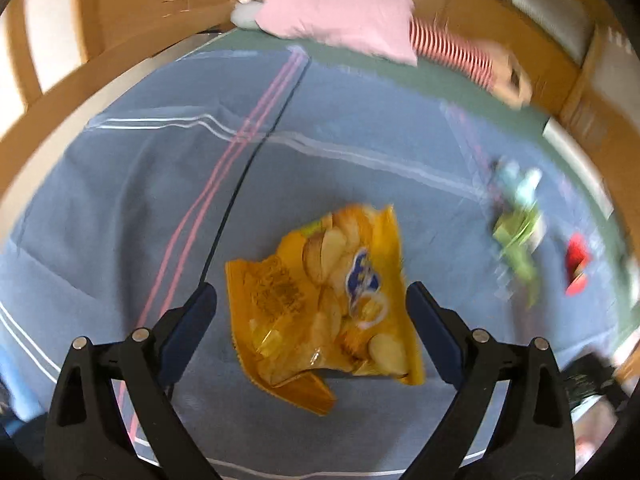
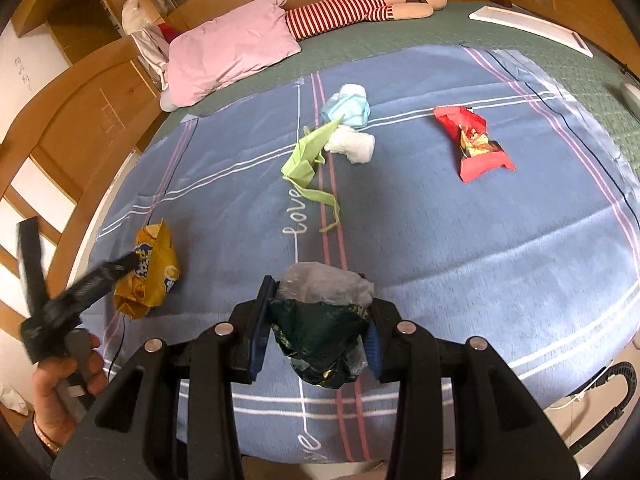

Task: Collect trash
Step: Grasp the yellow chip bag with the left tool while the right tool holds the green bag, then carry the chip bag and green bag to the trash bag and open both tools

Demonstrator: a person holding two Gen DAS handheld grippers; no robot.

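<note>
Left view only: your left gripper (image 1: pixel 310 300) is spreading its fingers wide around the yellow chip bag (image 1: pixel 324 304). Right view only: your right gripper (image 2: pixel 318 320) is clenching a dark crumpled bag (image 2: pixel 316 336); red wrapper (image 2: pixel 474 142) is lying sharp on the bed (image 2: pixel 480 240).

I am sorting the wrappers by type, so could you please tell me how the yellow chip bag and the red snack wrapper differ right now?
The yellow chip bag lies near the bed's left edge, framed by the open left gripper; the red snack wrapper lies far right with no gripper near it. The yellow chip bag is crumpled into a lump; the red snack wrapper lies flatter and stretched out. Both rest loose on the blue blanket, uncollected.
</note>
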